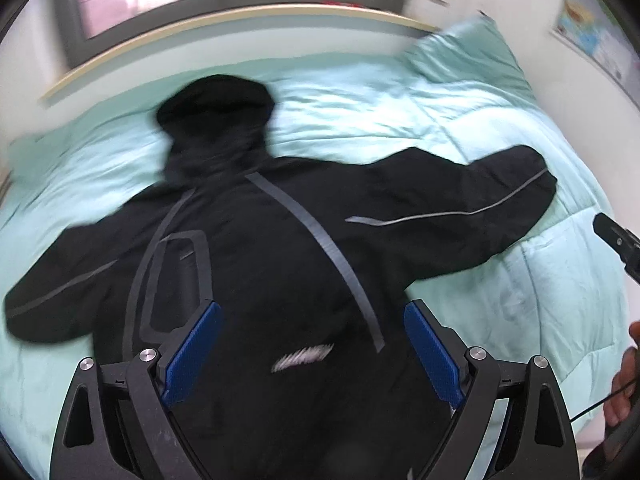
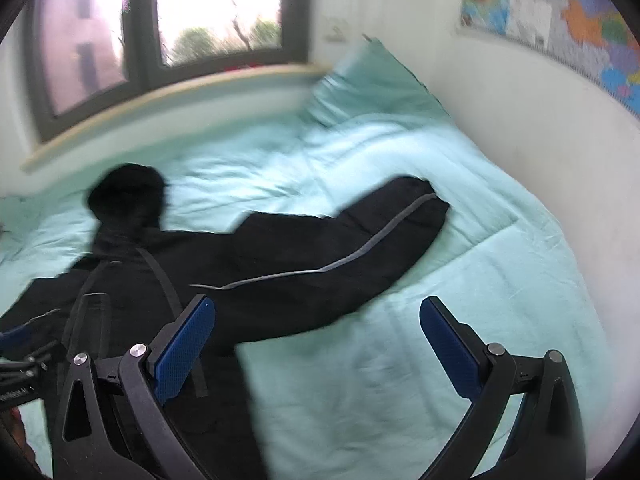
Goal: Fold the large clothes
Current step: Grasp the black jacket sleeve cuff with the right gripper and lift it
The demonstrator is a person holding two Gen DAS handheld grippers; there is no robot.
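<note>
One black jacket [image 1: 280, 248] spread on bed [image 1: 520, 280]

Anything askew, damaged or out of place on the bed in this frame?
Nothing damaged or spilled. The black jacket lies spread on the mint duvet, hood toward the window, sleeves out, unfolded. The pillow leans crooked in the corner. Both tongs, left and right, are open and empty.

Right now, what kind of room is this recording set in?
Most likely a bedroom. A bed with a mint green duvet and matching pillow sits under a window, and a black hooded jacket lies spread flat on it.
</note>
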